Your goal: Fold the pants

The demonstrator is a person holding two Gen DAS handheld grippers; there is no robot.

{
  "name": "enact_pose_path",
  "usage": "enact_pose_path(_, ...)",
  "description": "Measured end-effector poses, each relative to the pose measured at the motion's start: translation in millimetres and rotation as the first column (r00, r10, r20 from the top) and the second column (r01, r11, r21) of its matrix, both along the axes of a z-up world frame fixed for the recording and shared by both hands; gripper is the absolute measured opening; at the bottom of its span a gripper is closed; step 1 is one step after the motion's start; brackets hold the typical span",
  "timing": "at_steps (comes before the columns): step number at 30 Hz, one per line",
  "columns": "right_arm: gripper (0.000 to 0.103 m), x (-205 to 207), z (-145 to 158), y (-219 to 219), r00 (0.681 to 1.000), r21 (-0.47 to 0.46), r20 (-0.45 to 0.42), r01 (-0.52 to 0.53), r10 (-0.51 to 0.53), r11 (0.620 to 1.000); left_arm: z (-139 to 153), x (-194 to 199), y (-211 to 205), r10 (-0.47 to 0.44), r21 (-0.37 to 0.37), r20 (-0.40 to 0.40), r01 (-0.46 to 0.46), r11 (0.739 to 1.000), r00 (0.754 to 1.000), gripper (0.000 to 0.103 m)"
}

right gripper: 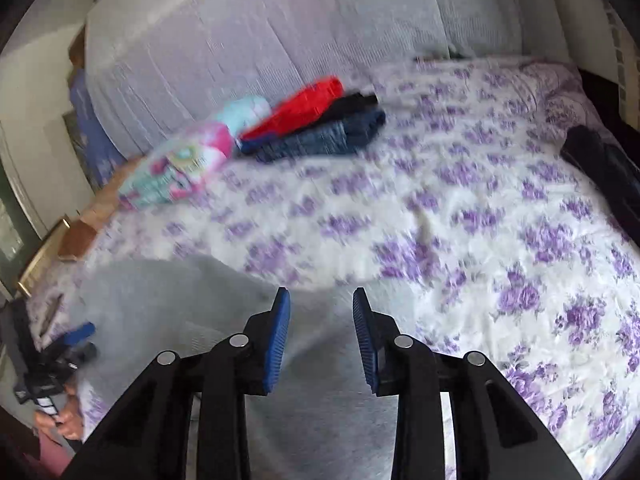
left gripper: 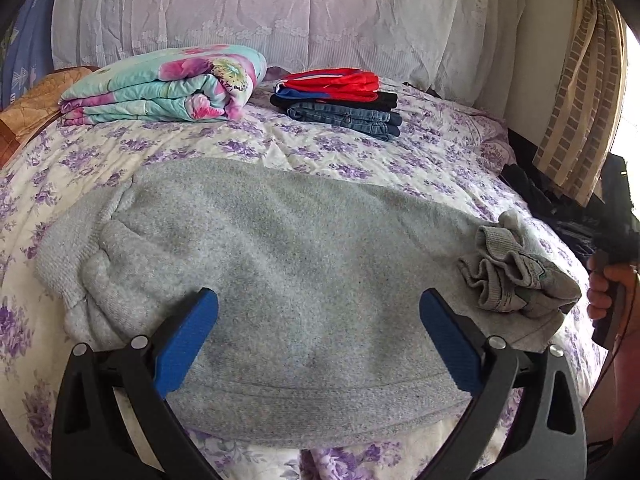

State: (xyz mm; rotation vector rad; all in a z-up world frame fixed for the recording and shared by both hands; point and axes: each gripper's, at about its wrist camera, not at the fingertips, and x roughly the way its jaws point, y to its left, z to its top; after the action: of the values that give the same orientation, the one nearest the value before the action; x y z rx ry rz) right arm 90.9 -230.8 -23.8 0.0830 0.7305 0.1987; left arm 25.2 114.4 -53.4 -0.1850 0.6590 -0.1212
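Grey knit pants lie folded across the floral bedspread, with bunched cuffs on top at the right end. My left gripper is wide open just above the pants' near part, holding nothing. The right wrist view is blurred; the pants fill its lower left. My right gripper is open with a narrower gap, over the pants' right end, empty. The left gripper also shows at that view's left edge.
A stack of folded clothes, red on top and jeans below, sits at the back of the bed beside a folded floral quilt. White lace-covered pillows stand behind. Dark clothing lies at the bed's right edge.
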Motion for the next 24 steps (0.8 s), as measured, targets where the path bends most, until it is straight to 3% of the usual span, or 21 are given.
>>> enact_pose_path(1, 0.032, 13.2, -21.2, -0.6, 0.997, -0.036, -0.083, -0.003, 0.0, 0.999, 0.0, -0.5, 0.2, 0.0, 0.0, 0.002, 0.0, 1.0, 1.0, 0.099)
enact_pose_path(4, 0.032, -7.4, -13.0, -1.8, 0.999, -0.021, -0.038, 0.006, -0.007, 1.0, -0.6, 0.3, 0.8, 0.0, 0.002, -0.002, 0.0, 1.0, 1.0, 0.099)
enact_pose_path(7, 0.032, -63.9, 14.1, -4.6, 0.995, 0.065, 0.095, -0.008, 0.002, 0.998, -1.3, 2.4, -1.5, 0.003, 0.021, -0.009, -0.003, 1.0, 1.0, 0.099)
enact_pose_path(9, 0.032, -98.3, 13.4, -4.7, 0.991, 0.059, 0.132, 0.011, -0.019, 0.998, -1.8, 4.0, -5.6, 0.004, 0.041, -0.014, -0.003, 0.999, 1.0, 0.099)
enact_pose_path(12, 0.032, -115.1, -37.9, -7.4, 0.999, 0.064, 0.029, 0.044, -0.046, 0.997, -2.6, 4.0, -10.2, 0.003, 0.066, -0.016, -0.002, 0.998, 1.0, 0.099)
enact_pose_path(14, 0.032, -135.6, -52.9, -8.9, 0.987, 0.109, 0.137, 0.064, -0.079, 0.992, -3.3, 4.6, -12.3, 0.007, 0.083, -0.019, -0.005, 0.997, 1.0, 0.099)
enact_pose_path(15, 0.033, -140.7, -50.1, -7.1, 0.984, 0.111, 0.147, 0.083, -0.099, 0.99, -3.6, 4.6, -12.8, 0.008, 0.088, -0.02, -0.006, 0.996, 1.0, 0.099)
enact_pose_path(17, 0.051, -151.0, -40.3, -2.4, 0.975, 0.149, 0.16, 0.131, -0.154, 0.98, -3.6, 3.8, -12.8, 0.01, 0.09, -0.021, -0.008, 0.996, 1.0, 0.099)
enact_pose_path(19, 0.06, -160.9, -32.2, 12.8, 0.972, 0.178, 0.194, 0.101, -0.135, 0.979, -0.9, 2.4, -9.6, -0.003, 0.075, -0.025, 0.005, 0.997, 1.0, 0.099)
enact_pose_path(21, 0.061, -167.7, -25.1, 44.4, 0.974, 0.12, 0.223, 0.016, -0.043, 0.993, 6.5, -2.8, 2.4, 0.006, 0.048, -0.022, -0.005, 0.999, 1.0, 0.099)
enact_pose_path(24, 0.073, -175.2, -19.8, 97.9, 0.961, -0.015, 0.252, -0.116, 0.116, 0.993, 20.6, -17.0, 32.3, 0.068, 0.063, 0.009, -0.068, 0.996, 0.998, 0.099)
